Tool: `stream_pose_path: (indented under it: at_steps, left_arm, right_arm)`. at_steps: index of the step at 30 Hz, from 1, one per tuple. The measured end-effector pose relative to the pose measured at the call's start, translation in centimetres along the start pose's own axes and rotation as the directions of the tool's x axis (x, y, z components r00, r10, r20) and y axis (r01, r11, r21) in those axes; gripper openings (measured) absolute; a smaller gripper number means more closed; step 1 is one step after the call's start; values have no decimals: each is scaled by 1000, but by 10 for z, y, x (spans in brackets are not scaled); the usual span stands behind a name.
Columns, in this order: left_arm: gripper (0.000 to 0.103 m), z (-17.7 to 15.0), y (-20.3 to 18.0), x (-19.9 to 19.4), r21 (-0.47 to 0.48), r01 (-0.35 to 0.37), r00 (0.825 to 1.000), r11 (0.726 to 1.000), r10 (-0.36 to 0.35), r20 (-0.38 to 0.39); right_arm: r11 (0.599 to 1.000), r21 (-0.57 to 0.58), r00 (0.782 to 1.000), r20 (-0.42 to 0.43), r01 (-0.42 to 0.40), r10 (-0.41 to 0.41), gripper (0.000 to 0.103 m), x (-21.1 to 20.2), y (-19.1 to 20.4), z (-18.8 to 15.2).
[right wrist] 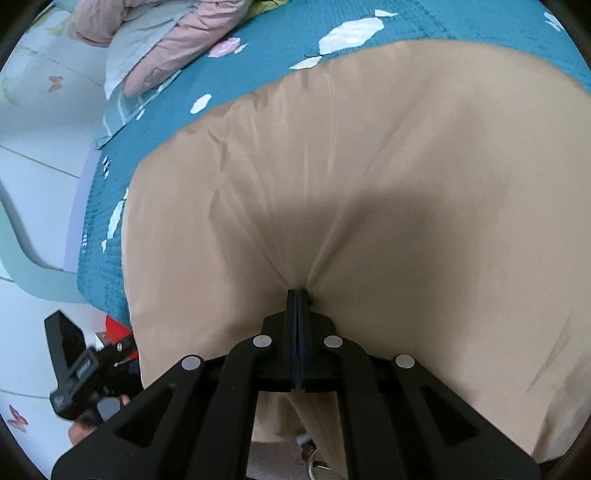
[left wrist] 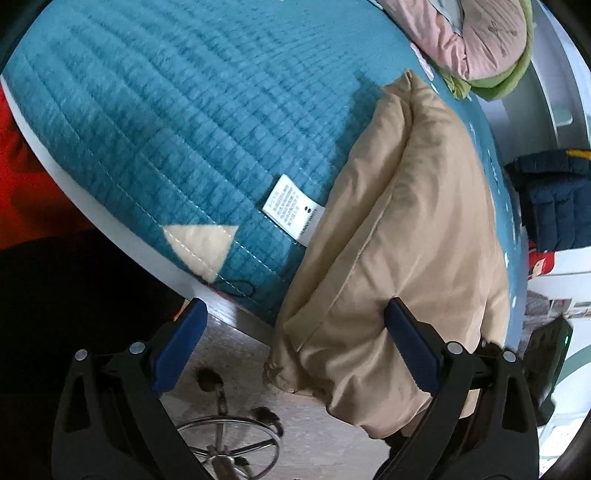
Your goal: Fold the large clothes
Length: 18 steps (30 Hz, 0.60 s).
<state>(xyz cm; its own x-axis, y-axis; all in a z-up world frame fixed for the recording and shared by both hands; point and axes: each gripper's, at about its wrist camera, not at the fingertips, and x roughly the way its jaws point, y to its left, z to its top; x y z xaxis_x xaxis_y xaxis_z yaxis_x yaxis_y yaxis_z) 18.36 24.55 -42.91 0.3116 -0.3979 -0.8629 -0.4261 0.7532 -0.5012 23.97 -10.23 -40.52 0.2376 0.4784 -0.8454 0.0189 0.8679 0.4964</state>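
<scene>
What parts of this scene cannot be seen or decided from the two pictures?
- Right wrist view: the right gripper is shut on the beige garment; the fabric hides the blanket below.
- Left wrist view: the garment's lower end is behind the left gripper; what kind of garment it is cannot be told.
- Label: print too small.

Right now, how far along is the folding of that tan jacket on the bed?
Partly done: the tan jacket already lies bunched in layers on the blue bedspread. In hand: the right gripper is shut on its fabric, while the left gripper is open beside it. Left: its lower end hangs off the bed edge.
</scene>
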Motion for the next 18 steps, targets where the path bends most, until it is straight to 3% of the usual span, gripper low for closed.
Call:
stream_pose_path:
  at_steps: [3,6,10,15,18]
  left_arm:
    - [98,-1,4,6,-25,23,1000,999,-23,-19]
    - [96,-2,0,3,-10,19,1000,1000,-19,-2]
    - [82,-3,1,0,-24,66,998,998,-66,-10]
    - [79,-7,-2,7,-45,92,996,995,-93,-17]
    - [67,-7,-2,2,-38,95,995,995,-96,-13]
  right_arm:
    - [999,-3,999,33,-32,32,2,-7,-3,-11]
    - [999,-54,996,92,-9,14,7,-17,8,-19]
    - [986,-160,989,148,43,-19,11,-25,29,-33]
    - [954,-284,982,182,99,-48,23,-22,54,-52]
    - [943,-320,981,191,96,-35,28,-20,64,-60]
